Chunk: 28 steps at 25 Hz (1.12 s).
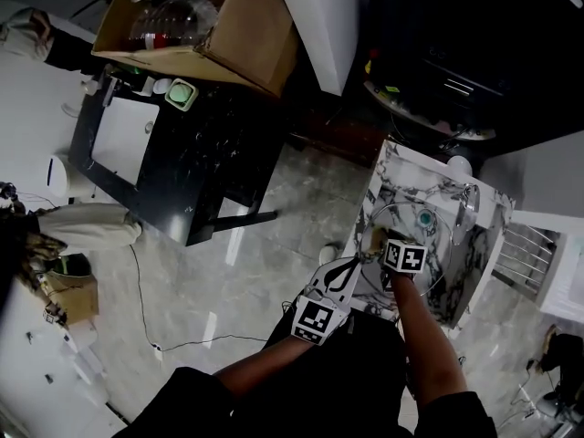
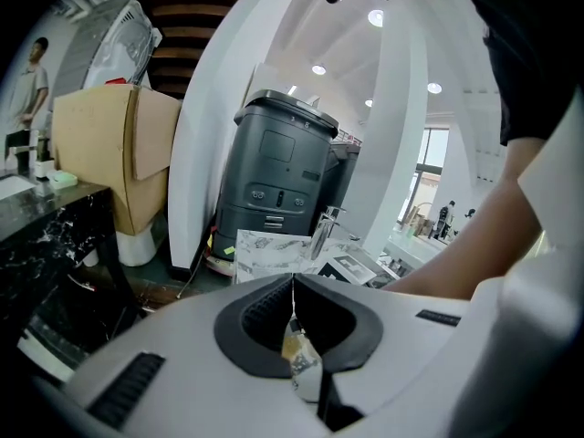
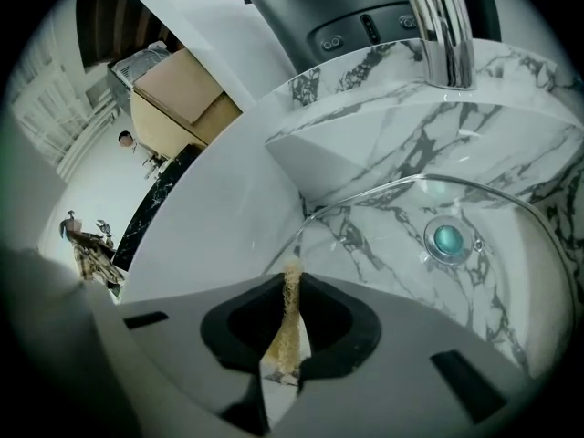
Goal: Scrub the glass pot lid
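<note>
The glass pot lid [image 1: 411, 231] lies in the marble sink [image 1: 398, 168], its teal knob [image 1: 425, 218] facing up. In the right gripper view its rim arcs across the basin around the teal knob [image 3: 447, 240]. My right gripper [image 1: 380, 242] is shut on a yellow-brown scouring sponge [image 3: 284, 328], held edge-on at the near rim of the glass lid [image 3: 383, 245]. My left gripper [image 1: 344, 266] hangs beside the sink's left edge, apart from the lid. The left gripper [image 2: 293, 286] has its jaws closed tip to tip, and a small yellowish patch shows in the gap behind them.
A chrome faucet [image 1: 467, 204] stands at the sink's far side, with a grey bin [image 2: 278, 167] behind it. To the left are a black marble table [image 1: 182, 167] and an open cardboard box [image 1: 233, 35]. A thin cable [image 1: 146, 308] runs over the floor.
</note>
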Tool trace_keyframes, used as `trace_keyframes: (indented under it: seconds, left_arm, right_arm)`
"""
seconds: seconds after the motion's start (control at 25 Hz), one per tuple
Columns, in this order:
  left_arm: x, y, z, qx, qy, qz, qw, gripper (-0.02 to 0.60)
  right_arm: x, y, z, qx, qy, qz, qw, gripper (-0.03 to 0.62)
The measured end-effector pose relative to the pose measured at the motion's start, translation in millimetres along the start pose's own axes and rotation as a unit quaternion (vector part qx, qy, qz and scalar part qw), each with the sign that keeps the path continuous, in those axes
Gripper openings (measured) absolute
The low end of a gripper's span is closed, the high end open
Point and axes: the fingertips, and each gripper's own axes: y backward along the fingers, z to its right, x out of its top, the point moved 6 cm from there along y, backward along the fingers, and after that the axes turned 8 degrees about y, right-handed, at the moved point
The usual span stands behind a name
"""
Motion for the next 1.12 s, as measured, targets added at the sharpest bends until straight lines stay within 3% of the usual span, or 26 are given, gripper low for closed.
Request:
trace_keyframes:
  seconds: [0.4, 1.12]
  left_arm:
    - [-6.6, -0.1, 9.7, 0.027, 0.009, -0.001, 0.9996, 0.017]
    - [-2.5, -20.6, 41.7, 0.002, 0.017, 0.017, 0.9997, 0.017]
  right_arm:
    - [8.6, -0.8, 16.7, 0.013, 0.008, 0.011, 1.000, 0.060]
    - [17.4, 4.3, 55.1, 0.003, 0.017, 0.022, 1.000, 0.058]
